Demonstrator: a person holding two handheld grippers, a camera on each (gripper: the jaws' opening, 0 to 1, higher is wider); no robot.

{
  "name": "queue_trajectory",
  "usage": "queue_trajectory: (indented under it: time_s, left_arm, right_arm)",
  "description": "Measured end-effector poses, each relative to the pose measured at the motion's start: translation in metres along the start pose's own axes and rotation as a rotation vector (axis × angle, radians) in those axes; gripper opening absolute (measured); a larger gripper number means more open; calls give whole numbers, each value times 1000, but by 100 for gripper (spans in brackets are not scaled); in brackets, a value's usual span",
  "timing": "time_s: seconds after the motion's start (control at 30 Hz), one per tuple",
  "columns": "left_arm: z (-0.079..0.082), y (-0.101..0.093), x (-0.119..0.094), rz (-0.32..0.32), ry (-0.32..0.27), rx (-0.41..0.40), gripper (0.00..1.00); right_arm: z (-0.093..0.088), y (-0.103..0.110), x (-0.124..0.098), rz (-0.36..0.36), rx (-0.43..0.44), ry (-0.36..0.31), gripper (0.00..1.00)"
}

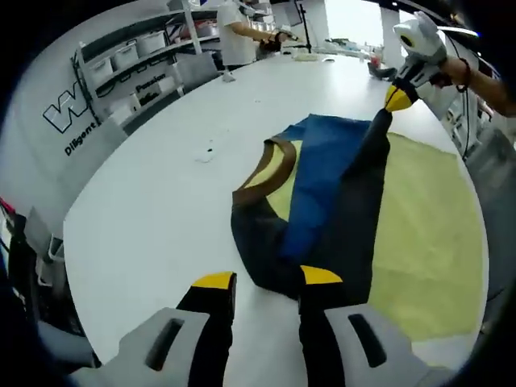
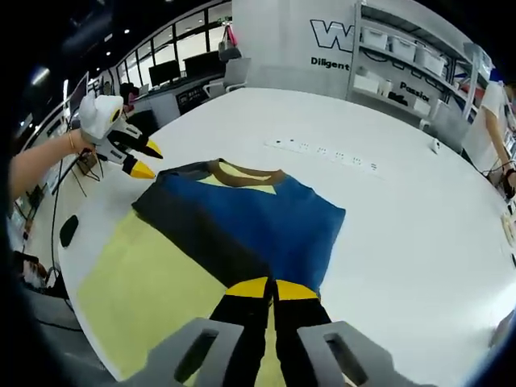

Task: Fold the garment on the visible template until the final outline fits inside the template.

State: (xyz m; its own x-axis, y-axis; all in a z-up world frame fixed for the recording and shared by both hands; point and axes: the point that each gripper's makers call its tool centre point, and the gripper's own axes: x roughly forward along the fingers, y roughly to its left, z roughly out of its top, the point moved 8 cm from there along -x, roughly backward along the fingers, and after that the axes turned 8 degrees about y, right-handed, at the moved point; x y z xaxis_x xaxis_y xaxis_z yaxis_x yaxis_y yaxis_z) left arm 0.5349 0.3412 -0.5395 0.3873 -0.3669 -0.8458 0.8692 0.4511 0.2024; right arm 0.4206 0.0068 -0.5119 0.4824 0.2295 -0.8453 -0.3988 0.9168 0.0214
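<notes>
On the white round tabletop (image 1: 145, 210) lies the pale yellow rectangular template sheet (image 1: 427, 242), and across its left part we have the blue and dark garment with a brown neckband (image 1: 322, 201), partly folded, its neck end reaching past the template's edge onto bare tabletop. In the left gripper view, our left gripper (image 1: 266, 282) sits low at the garment's near hem with its yellow-tipped jaws spread, the right-hand jaw touching the dark cloth and nothing pinched between them. At the far end our right gripper (image 1: 395, 97) holds a dark edge of the cloth lifted off the template. In the right gripper view, that gripper (image 2: 271, 288) has its jaws pressed together on the blue fabric, while the left gripper (image 2: 139, 160) hovers beside the garment's far corner with jaws apart.

We judge that we are mid-fold, drawing one long side of the garment over toward the middle. The next move seems to call for carrying the pinched edge across and laying it flat, then bringing the neck end in, since the outline does not yet fit inside the template.

A shelving unit with storage boxes (image 1: 129, 64) stands beyond the tabletop.
</notes>
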Motion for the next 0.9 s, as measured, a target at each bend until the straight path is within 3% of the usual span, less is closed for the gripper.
queue_trajectory:
  time_s: [0.17, 0.27, 0.43, 0.53, 0.9]
  left_arm:
    - [10, -14, 1, -42, 5, 49, 27]
    - [11, -15, 3, -57, 61, 96, 24]
    - [17, -17, 7, -97, 79, 122, 18]
    - [18, -21, 10, -125, 124, 169, 13]
    - [16, -25, 10, -156, 188, 177, 5]
  right_arm:
    - [-2, -1, -1, 1, -1, 1, 0]
    - [-2, -2, -1, -1, 1, 1, 0]
    - [-2, -2, -1, -2, 1, 1, 0]
    - [-3, -2, -1, -2, 5, 2, 0]
    - [-3, -3, -1, -4, 15, 2, 0]
